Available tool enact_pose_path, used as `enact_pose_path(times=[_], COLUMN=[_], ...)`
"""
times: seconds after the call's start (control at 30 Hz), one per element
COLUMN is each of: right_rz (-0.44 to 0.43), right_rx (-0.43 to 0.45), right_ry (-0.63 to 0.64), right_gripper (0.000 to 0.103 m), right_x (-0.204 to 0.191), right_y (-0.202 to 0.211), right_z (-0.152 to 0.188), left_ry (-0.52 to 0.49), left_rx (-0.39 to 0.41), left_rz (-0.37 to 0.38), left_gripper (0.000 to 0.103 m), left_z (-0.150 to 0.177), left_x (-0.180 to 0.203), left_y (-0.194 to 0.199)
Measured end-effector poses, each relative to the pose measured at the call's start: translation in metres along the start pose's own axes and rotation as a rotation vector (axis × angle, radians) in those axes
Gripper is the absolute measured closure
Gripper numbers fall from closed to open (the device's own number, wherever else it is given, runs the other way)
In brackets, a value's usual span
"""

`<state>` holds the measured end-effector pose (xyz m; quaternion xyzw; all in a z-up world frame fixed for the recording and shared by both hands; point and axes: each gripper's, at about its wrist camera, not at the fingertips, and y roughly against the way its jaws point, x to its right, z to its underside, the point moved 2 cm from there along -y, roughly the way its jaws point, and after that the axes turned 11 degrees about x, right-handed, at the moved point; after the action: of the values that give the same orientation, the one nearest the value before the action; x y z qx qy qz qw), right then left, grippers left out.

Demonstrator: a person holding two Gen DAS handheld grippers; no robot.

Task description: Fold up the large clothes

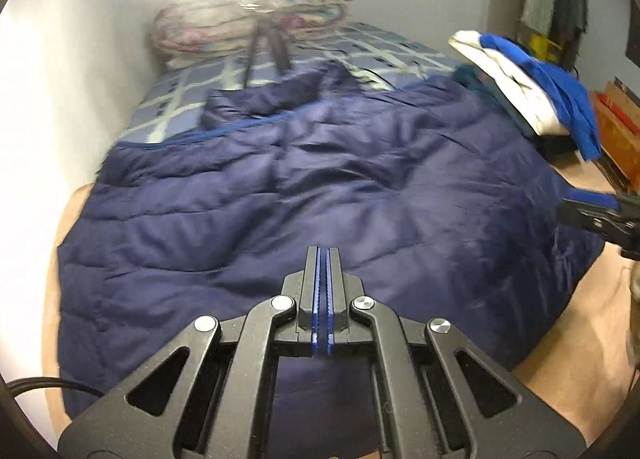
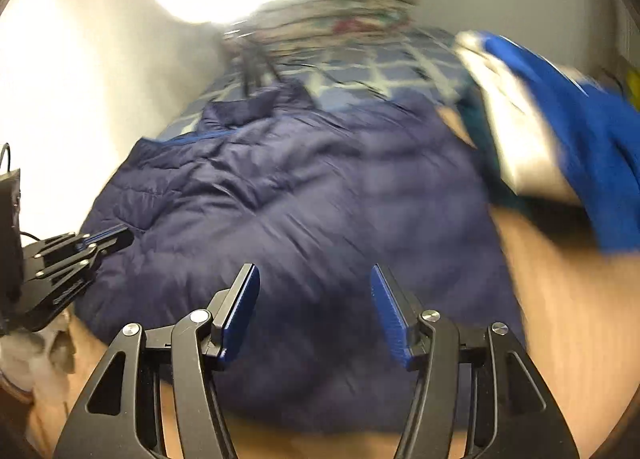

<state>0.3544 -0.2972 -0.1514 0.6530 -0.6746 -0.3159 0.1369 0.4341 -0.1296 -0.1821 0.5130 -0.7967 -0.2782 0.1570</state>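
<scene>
Two tools hover over the navy jacket [image 1: 320, 187]: left tool [image 1: 323, 255] closed empty, right tool [image 2: 316, 279] wide; folded clothes [image 1: 532, 87] lie beside.

Both wrist views downward, over jacket [image 1: 320, 179]

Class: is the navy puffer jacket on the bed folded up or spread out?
Spread out. The jacket lies flat across the bed, collar at the far end, hem near the gripper, no compact fold.

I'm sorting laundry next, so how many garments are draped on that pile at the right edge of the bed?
2: a white folded garment and a bright blue garment draped over it, right of the navy quilted puffer jacket. More may lie hidden beneath.
</scene>
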Motion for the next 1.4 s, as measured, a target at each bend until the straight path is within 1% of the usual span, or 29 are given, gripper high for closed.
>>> enact_pose_path(times=[0.07,0.17,0.23,0.33,0.4,0.43,0.5,0.57,0.67,0.7,0.77,0.83,0.87,0.9,0.93,0.97,1.07,1.13,1.27,1.4], right_rz=[0.024,0.044,0.06,0.076,0.055,0.041,0.028,0.031,0.028,0.032,0.057,0.093,0.112,0.122,0.122,0.126,0.152,0.162,0.157,0.137], right_rx=[-0.017,-0.039,-0.036,-0.031,-0.029,-0.031,-0.025,-0.004,0.018,0.026,0.035,0.05,0.05,0.043,0.037,0.037,0.075,0.099,0.16,0.228], right_ry=[-0.083,-0.191,-0.252,-0.319,-0.4,-0.421,-0.452,-0.476,-0.579,-0.615,-0.645,-0.672,-0.675,-0.661,-0.641,-0.618,-0.483,-0.404,-0.3,-0.176], right_gripper=[0.046,0.046,0.046,0.045,0.041,0.04,0.039,0.036,0.035,0.035,0.035,0.037,0.051,0.061,0.077,0.086,0.093,0.094,0.095,0.096], right_x=[0.02,0.044,0.057,0.067,0.072,0.073,0.074,0.076,0.085,0.089,0.094,0.098,0.097,0.093,0.089,0.085,0.064,0.05,0.023,-0.012], right_y=[0.011,0.02,0.024,0.033,0.038,0.041,0.039,0.036,0.026,0.022,0.015,0.008,0.005,0.001,-0.002,-0.002,0.007,0.015,0.034,0.052], right_z=[0.014,0.033,0.043,0.059,0.075,0.079,0.087,0.085,0.077,0.074,0.068,0.062,0.058,0.054,0.05,0.046,0.027,0.016,-0.005,-0.023], left_ry=[-0.024,-0.067,-0.087,-0.084,-0.07,-0.055,-0.029,-0.017,0.011,0.02,0.026,0.018,0.023,0.037,0.048,0.068,0.131,0.151,0.198,0.264], left_rx=[-0.02,-0.055,-0.05,-0.042,-0.058,-0.066,-0.056,-0.042,-0.029,-0.03,-0.034,-0.036,-0.038,-0.039,-0.039,-0.038,-0.042,-0.053,-0.072,-0.059], left_rz=[-0.018,-0.046,-0.061,-0.054,-0.046,-0.04,-0.025,-0.017,-0.013,-0.011,-0.012,-0.032,-0.04,-0.048,-0.053,-0.059,-0.068,-0.075,-0.084,-0.093], left_gripper=[0.103,0.103,0.103,0.103,0.103,0.103,0.103,0.103,0.103,0.103,0.103,0.103,0.103,0.103,0.103,0.103,0.103,0.103,0.103,0.103], left_z=[0.005,0.022,0.031,0.033,0.03,0.027,0.023,0.022,0.024,0.026,0.034,0.041,0.046,0.051,0.054,0.059,0.072,0.082,0.106,0.123], left_x=[0.012,0.021,0.023,0.022,0.018,0.014,0.008,0.004,-0.009,-0.013,-0.022,-0.03,-0.036,-0.043,-0.048,-0.056,-0.075,-0.084,-0.101,-0.113], left_y=[-0.012,-0.029,-0.035,-0.036,-0.033,-0.028,-0.011,0.006,0.038,0.046,0.065,0.079,0.086,0.094,0.099,0.107,0.128,0.14,0.166,0.189])
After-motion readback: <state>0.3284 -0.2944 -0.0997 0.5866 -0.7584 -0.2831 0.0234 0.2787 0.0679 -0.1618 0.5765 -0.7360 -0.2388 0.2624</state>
